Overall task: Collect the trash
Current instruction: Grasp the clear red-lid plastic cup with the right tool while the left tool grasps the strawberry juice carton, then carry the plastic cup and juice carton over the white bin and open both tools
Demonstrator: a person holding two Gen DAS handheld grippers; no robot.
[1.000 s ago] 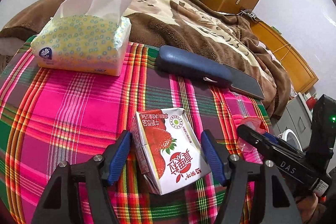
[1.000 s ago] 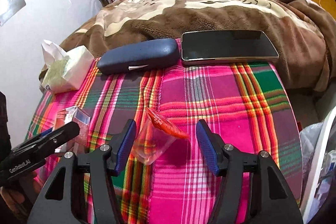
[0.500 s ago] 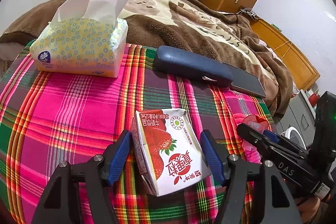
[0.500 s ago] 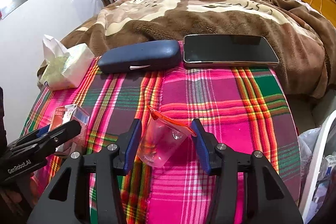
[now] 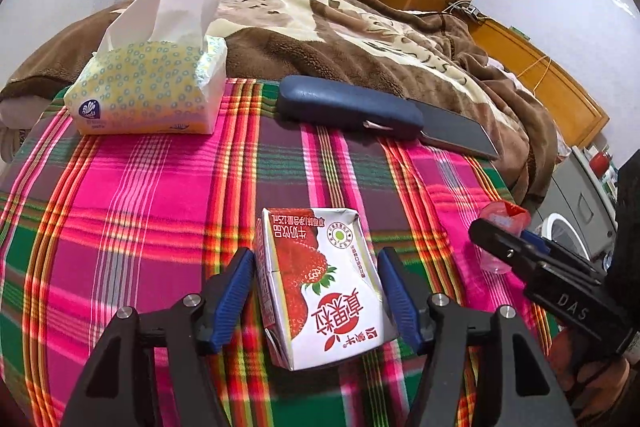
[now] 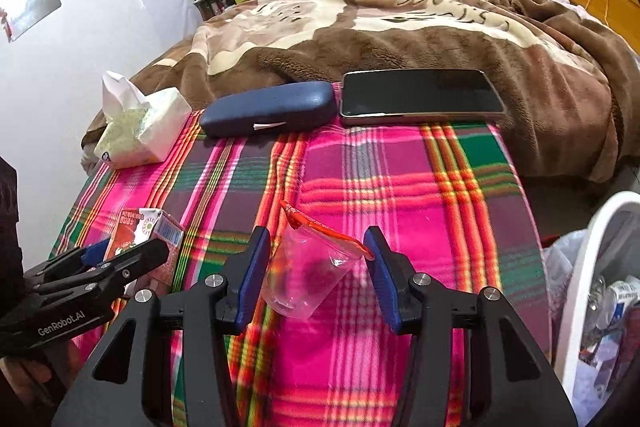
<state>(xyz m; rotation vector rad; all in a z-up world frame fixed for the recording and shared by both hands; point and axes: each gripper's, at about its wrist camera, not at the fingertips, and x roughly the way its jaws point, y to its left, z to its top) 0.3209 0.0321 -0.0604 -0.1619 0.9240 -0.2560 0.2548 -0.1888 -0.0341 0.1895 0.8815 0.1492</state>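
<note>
Trash on the pink, green and orange plaid cloth point(image 5: 168, 211) comes to 2 pieces in view: a small white strawberry-milk carton point(image 5: 320, 287) and a clear plastic cup with an orange-red rim point(image 6: 312, 267). The carton sits between the blue pads of the left gripper point(image 5: 318, 291), whose jaws have just been closing; both pads look to be at the carton's sides, the left one touching, but I cannot tell whether the right pad presses or stands just clear. The cup lies tilted between the pads of the right gripper point(image 6: 316, 273), whose jaws closed in within the last second; the right pad meets the rim and the left pad the cup's wall, so I judge it pinched.

Neither piece has reached the white bin point(image 6: 580, 267) at the cloth's right edge, which already holds wrappers and a bag. So the collecting is at its grasping stage: 2 grips forming, 2 carries and 2 drops left.

Along the far edge, the yellow-patterned tissue pack point(image 5: 148, 91), dark blue glasses case point(image 5: 348, 107) and black phone point(image 6: 420, 93) look like keepers, not rubbish, and lie well apart from both grippers.
</note>
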